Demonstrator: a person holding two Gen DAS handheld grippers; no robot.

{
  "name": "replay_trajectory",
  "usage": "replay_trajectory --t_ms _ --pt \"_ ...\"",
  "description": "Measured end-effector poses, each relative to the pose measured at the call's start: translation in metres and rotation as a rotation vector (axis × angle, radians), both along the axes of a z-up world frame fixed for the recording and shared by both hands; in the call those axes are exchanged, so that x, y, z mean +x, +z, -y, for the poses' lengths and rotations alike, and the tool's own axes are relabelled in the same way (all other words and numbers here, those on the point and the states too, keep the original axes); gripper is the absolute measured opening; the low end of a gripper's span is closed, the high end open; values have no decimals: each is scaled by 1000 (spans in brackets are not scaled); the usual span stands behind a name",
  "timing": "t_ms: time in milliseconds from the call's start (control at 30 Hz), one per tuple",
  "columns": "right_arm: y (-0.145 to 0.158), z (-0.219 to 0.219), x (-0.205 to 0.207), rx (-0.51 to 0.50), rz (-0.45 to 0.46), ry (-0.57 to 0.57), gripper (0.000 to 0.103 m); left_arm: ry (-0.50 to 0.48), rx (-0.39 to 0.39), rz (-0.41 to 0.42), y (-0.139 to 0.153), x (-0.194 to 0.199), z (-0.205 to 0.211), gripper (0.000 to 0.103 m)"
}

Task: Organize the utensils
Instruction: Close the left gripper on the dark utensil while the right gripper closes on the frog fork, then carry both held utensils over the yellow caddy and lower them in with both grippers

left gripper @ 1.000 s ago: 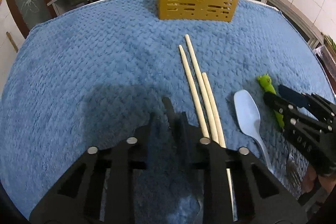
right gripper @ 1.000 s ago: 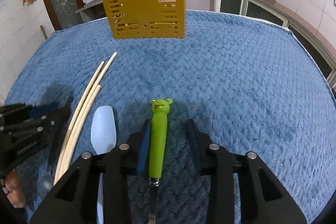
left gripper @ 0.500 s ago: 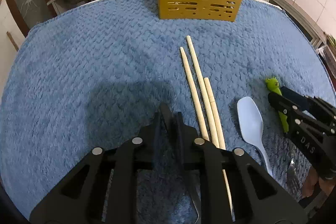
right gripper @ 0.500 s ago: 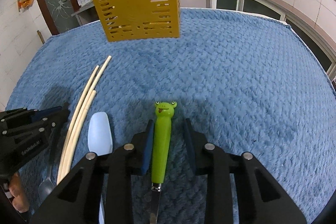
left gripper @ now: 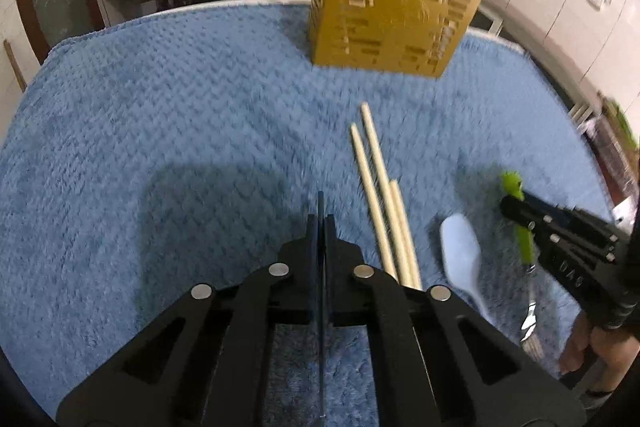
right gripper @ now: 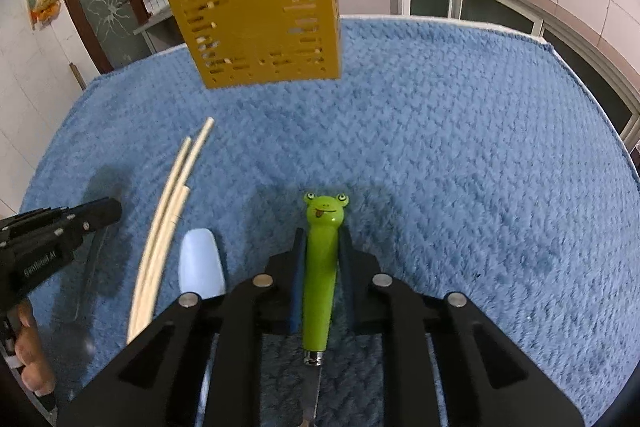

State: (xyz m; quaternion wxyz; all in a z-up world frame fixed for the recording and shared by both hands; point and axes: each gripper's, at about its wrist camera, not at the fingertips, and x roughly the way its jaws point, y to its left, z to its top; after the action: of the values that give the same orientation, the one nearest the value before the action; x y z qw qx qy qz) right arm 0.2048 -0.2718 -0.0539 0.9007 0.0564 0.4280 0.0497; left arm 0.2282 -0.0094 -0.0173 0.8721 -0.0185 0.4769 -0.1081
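Currently the frog-handled utensil point(right gripper: 322, 267) lies on the blue mat point(right gripper: 460, 167) that covers the desk, handle pointing toward the yellow caddy point(right gripper: 260, 23). The right gripper point(right gripper: 322, 239) straddles the handle at mid-length, and its jaws are closing on it; the pads appear to touch both sides. Gripping the thick handle, not the thin metal neck, gives the pads a broad surface. The handle is glossy green, tapered, and topped with a frog face; a metal collar and a flat shank extend back under the gripper, working end hidden.

The left gripper point(left gripper: 320, 223) has its jaws together on a thin dark strip, probably a utensil handle; its type cannot be told. Three chopsticks point(left gripper: 384, 211) and a pale blue spoon point(left gripper: 460, 255) lie between the two grippers. The caddy stands upright at the far edge, chopsticks already in it.
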Motion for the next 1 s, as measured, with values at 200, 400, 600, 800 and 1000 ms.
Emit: replay_trajectory --t_ms 200,400,600,800,1000 --pt "20 2 -8 16 74 -3 16 4 -50 66 19 -3 -4 2" --pt "40 9 -13 29 159 -8 16 30 -94 150 38 -3 -12 2" --pt "62 15 -13 18 251 -31 16 29 -124 232 57 4 -13 2" --pt "94 27 -7 39 354 -63 16 9 -163 325 82 12 -10 2" --pt "134 34 13 46 436 -75 16 -23 -187 397 110 30 -2 2"
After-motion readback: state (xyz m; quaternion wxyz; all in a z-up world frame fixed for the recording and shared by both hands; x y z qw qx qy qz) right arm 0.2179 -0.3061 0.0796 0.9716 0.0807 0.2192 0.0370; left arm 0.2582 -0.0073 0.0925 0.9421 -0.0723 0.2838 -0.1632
